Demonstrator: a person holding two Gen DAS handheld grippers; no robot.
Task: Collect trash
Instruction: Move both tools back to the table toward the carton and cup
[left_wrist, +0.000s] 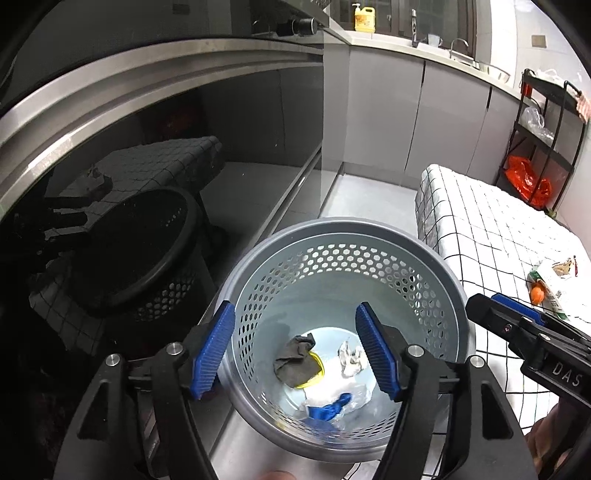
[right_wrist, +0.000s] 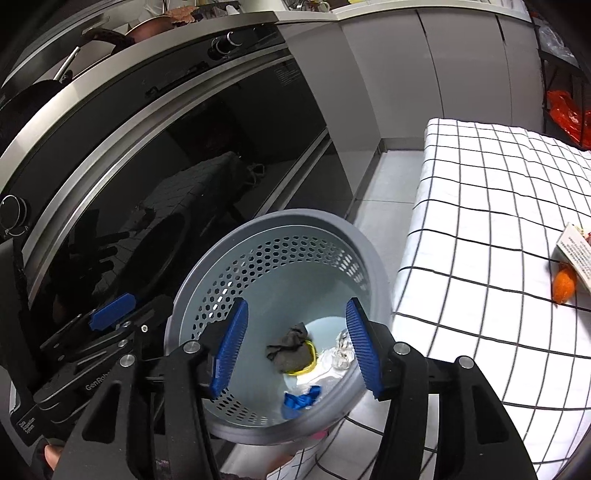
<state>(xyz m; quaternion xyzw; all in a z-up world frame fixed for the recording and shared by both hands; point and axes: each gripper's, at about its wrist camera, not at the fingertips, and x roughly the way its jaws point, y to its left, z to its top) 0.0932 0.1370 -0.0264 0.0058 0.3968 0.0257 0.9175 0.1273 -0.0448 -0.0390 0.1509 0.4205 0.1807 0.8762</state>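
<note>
Both the left gripper (left_wrist: 295, 350) and right gripper (right_wrist: 295, 347) hang open and empty above the bin (left_wrist: 436, 258) holding scraps, while an orange scrap (right_wrist: 564, 284) and wrapper (right_wrist: 576, 254) remain on the cloth to their right.

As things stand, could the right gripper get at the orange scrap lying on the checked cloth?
Probably yes. The right gripper is open and empty over the grey basket, and the orange scrap lies uncovered on the checked cloth off to its right, beside a paper packet. Nothing stands between them.
</note>
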